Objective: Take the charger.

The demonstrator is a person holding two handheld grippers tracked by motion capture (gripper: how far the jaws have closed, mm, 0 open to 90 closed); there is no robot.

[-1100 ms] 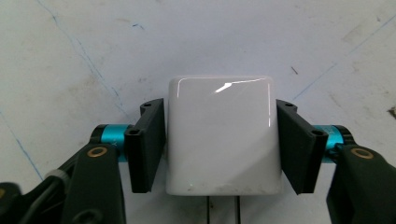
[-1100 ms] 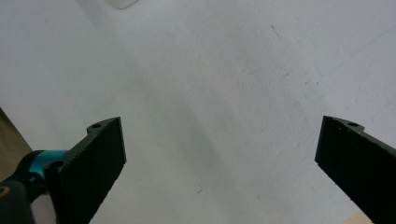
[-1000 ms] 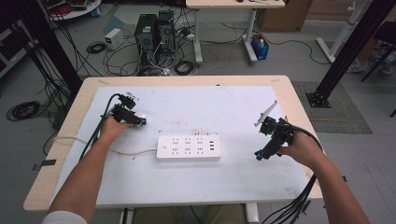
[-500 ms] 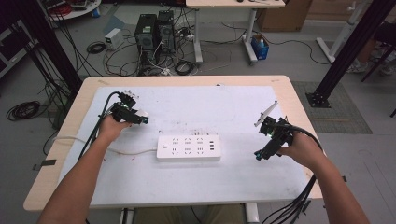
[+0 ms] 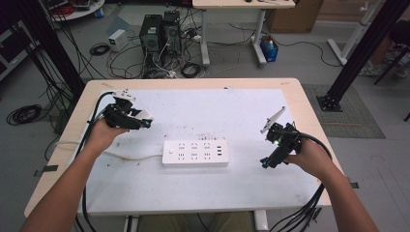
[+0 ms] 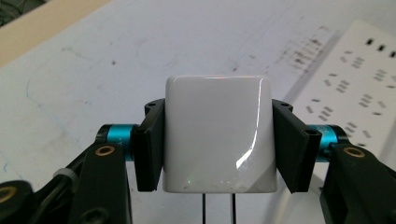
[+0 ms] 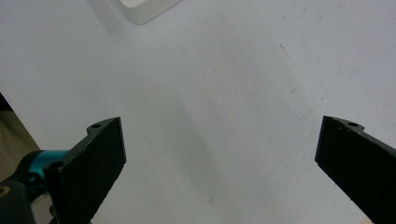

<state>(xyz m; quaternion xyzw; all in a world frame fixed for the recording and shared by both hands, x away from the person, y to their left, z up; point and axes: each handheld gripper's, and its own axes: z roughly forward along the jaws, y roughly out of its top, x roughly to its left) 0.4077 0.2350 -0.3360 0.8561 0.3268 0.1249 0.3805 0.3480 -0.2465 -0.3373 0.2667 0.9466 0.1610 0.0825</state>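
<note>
Two black fingers (image 6: 152, 144) of the left gripper (image 6: 218, 144) pinch a white plug block (image 6: 217, 133) from either side, pads flat against its glossy faces; two thin metal prongs (image 6: 218, 215) show at its lower edge. Beyond the block, in the left gripper view, lies the scuffed white mat (image 6: 93, 70), with the white power strip (image 6: 355, 79) off toward the upper right.

From above, the left gripper (image 5: 145, 121) hangs over the left part of the mat (image 5: 208, 111), with the plug block (image 5: 145, 117) a small white shape at its tip, well apart from the power strip (image 5: 195, 153), which lies flat in the middle of the mat with its white cord (image 5: 130, 155) running off to the left. Compared with a second ago, this hand sits higher and a little farther up the picture, the block lifted clear of the counter (image 5: 300, 96); the pinch on it is unchanged.

Over on the other side, the right gripper (image 7: 219, 168) has its fingers (image 7: 100, 163) spread wide with nothing between them, aimed at bare mat, a corner of the power strip (image 7: 147, 9) at the top edge. In the high view the right gripper (image 5: 270, 162) hovers near the right end of the strip and has hardly shifted since the earlier frame.
</note>
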